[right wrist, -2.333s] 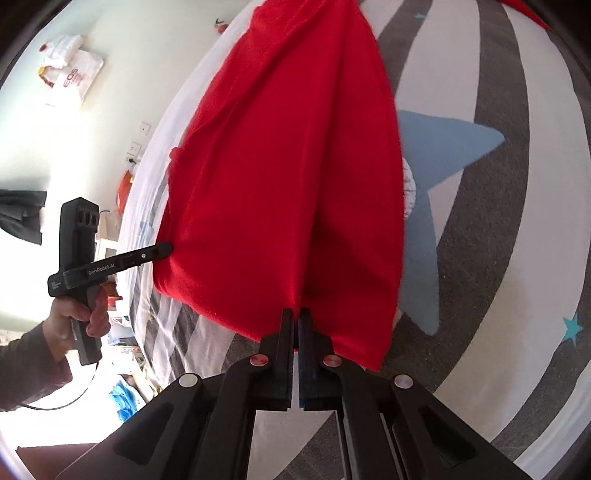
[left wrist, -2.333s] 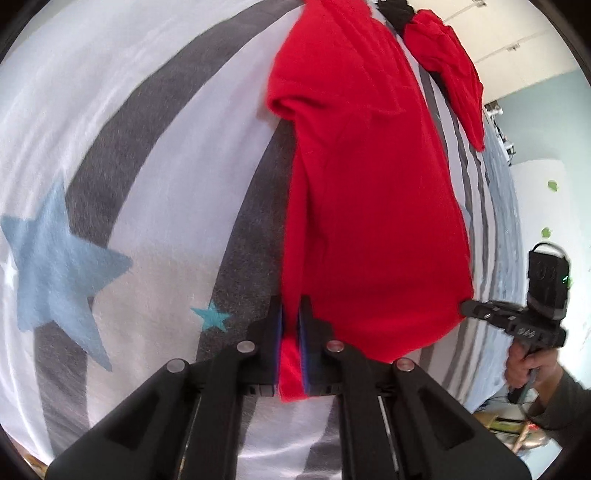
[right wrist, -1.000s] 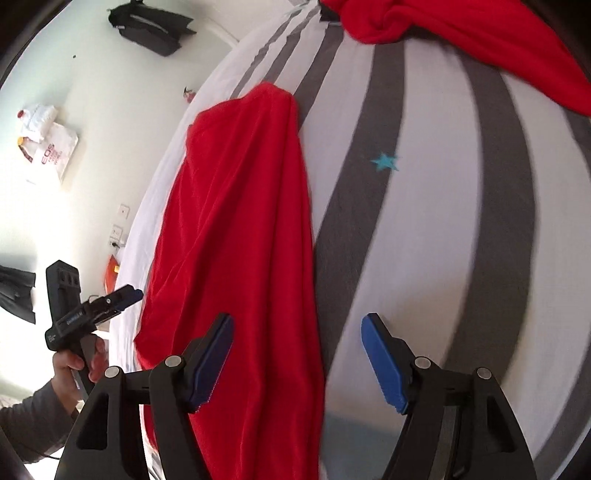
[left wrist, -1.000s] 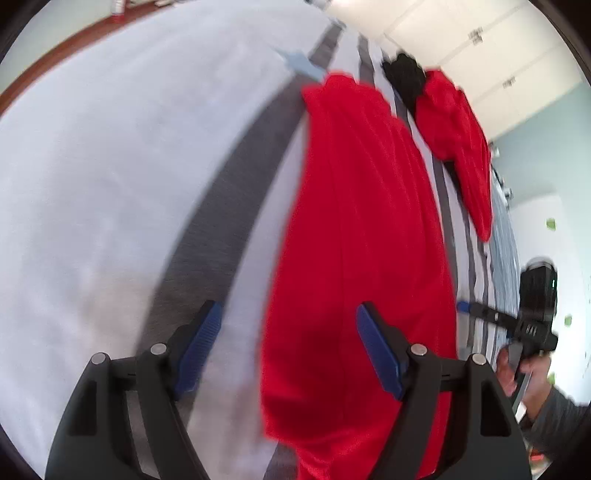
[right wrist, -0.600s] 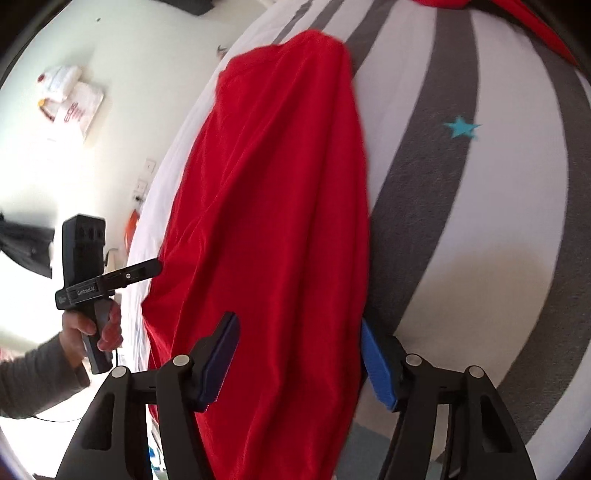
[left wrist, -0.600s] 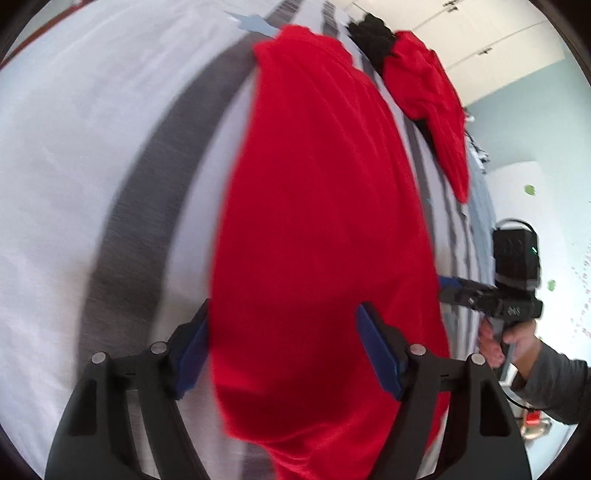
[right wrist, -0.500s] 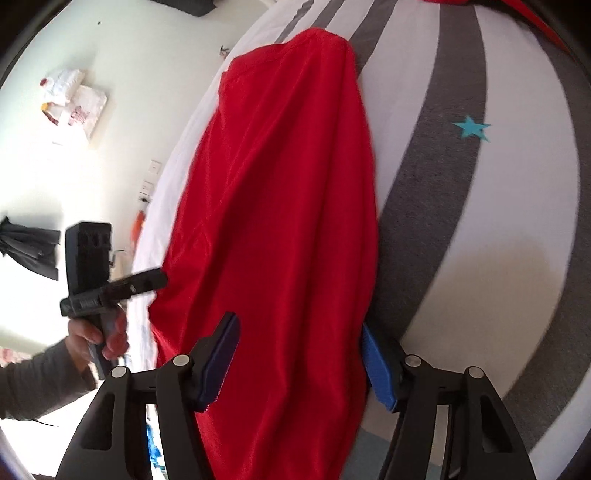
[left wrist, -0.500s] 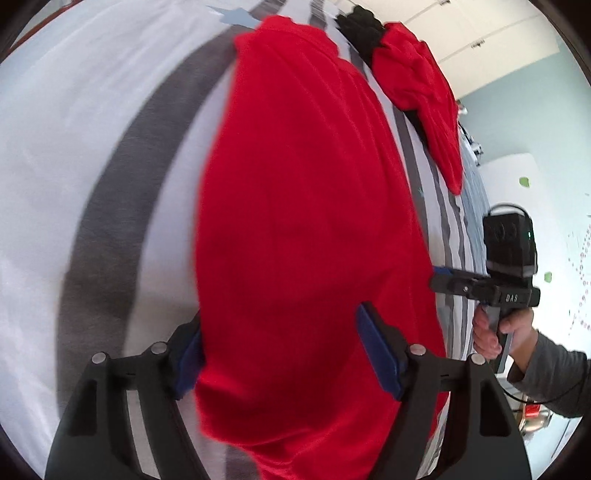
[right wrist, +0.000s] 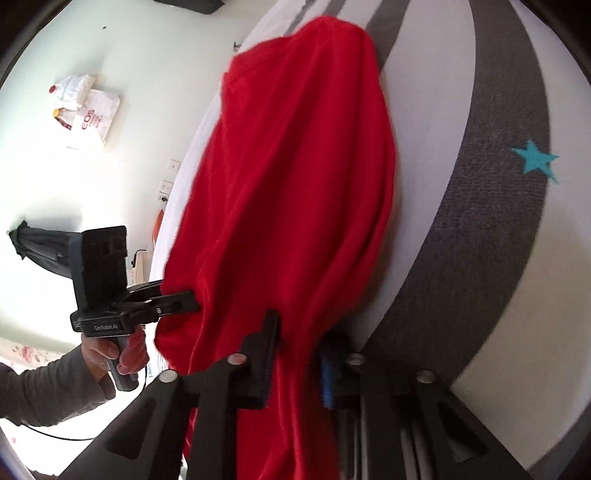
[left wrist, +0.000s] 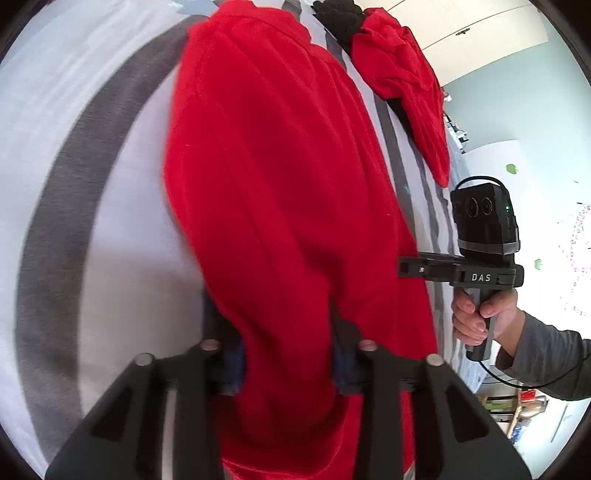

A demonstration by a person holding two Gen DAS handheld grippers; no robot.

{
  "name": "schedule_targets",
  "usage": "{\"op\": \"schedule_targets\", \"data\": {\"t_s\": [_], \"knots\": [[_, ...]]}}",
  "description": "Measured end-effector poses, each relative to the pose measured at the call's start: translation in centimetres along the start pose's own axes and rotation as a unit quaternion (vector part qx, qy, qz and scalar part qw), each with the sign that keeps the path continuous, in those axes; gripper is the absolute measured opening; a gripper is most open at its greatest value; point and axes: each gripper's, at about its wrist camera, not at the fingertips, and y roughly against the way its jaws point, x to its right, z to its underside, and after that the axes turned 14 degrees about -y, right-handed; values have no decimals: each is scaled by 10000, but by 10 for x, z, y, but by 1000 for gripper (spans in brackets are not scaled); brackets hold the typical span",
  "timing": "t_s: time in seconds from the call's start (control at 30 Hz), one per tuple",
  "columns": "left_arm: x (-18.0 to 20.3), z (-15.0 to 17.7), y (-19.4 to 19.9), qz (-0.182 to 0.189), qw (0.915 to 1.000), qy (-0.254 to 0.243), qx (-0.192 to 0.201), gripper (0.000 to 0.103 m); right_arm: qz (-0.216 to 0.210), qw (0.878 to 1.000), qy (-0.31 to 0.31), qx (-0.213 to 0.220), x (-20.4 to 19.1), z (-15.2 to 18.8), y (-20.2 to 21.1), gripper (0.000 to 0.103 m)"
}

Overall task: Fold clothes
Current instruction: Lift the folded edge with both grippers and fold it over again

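A long red garment point(left wrist: 273, 177) lies folded lengthwise on the striped bed; it also fills the right wrist view point(right wrist: 295, 192). My left gripper point(left wrist: 288, 354) has its jaws partly closed around the near edge of the garment, cloth bunched between them. My right gripper point(right wrist: 295, 354) likewise straddles the opposite edge, jaws narrowed with cloth between. Each gripper shows in the other's view: the right gripper point(left wrist: 413, 266) at the garment's right edge, the left gripper point(right wrist: 184, 299) at its left edge.
The bedsheet point(left wrist: 92, 155) is white with grey stripes and blue stars point(right wrist: 535, 158). A second red garment point(left wrist: 410, 81) and a black item point(left wrist: 340, 18) lie at the far end. A wall with a hanging bag point(right wrist: 88, 110) is left of the bed.
Both grippers let go of the garment, opened wide, then moved onto its edges. Their jaws have now narrowed around the cloth.
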Motion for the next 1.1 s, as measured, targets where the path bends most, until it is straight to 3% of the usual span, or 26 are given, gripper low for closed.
{"op": "schedule_targets", "data": {"t_s": [0.17,0.43,0.57,0.67,0.83,0.9,0.97,1.03,1.1], "knots": [[4,-1,5,-70,9999,-50,133,16,-23,9998,-15,213,2,13,27,10],[31,-30,81,-217,9930,-137,1151,14,-689,9935,-48,904,-32,18,101,9],[39,-88,107,-470,9865,-493,1486,14,-827,9888,171,1231,-59,-7,135,9],[46,-136,123,-712,9797,-857,1668,14,-702,9842,543,1530,-87,-43,163,9],[72,-191,165,-1028,9571,-1497,2258,14,-642,9679,1137,2149,-139,-79,212,9],[84,-190,171,-1120,9486,-1692,2430,15,-631,9580,1455,2391,-157,-71,230,9],[89,-172,169,-1160,9460,-1715,2493,15,-605,9528,1683,2452,-167,-54,228,10],[86,-139,152,-1153,9523,-1622,2312,15,-496,9560,1765,2288,-166,-35,207,10],[78,-90,126,-1088,9650,-1348,1970,15,-336,9685,1626,1854,-141,-4,179,11]]}}
